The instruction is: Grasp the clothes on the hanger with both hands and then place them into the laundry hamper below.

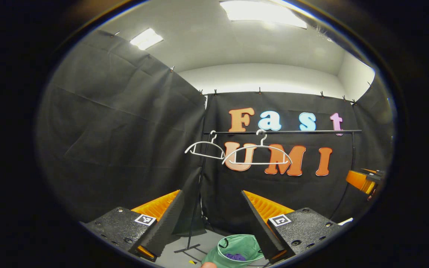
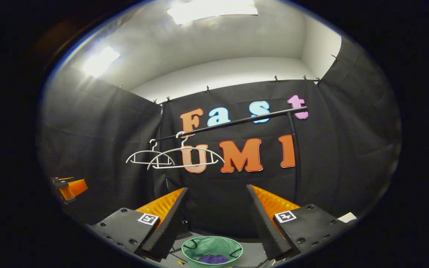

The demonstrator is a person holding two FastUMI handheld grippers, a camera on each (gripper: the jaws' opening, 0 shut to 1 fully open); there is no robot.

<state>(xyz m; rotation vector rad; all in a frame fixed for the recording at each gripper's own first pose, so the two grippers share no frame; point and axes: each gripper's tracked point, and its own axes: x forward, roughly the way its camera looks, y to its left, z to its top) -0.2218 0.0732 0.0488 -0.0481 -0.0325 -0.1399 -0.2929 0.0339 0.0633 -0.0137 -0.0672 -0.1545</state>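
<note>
Two white hangers [image 1: 256,153] [image 1: 204,149] hang bare on a black rail [image 1: 281,131]. The same hangers [image 2: 184,156] show in the right gripper view, on the rail [image 2: 233,121]. Below stands a green laundry hamper [image 1: 238,248] with a purple garment [image 1: 235,257] inside; the right gripper view also shows the hamper [image 2: 212,248] and the purple garment [image 2: 214,259]. My left gripper [image 1: 210,208] is open with nothing between its fingers, well back from the rail. Likewise my right gripper [image 2: 217,204] is open and holds nothing. The other gripper's orange part [image 1: 361,180] shows at the right edge of the left gripper view.
The rail's black stand [image 1: 194,212] rises from a grey floor left of the hamper, with a second upright [image 2: 296,156] at the rail's right end. Black cloth walls close in the booth on all sides. An orange gripper part [image 2: 69,188] sits at the left edge.
</note>
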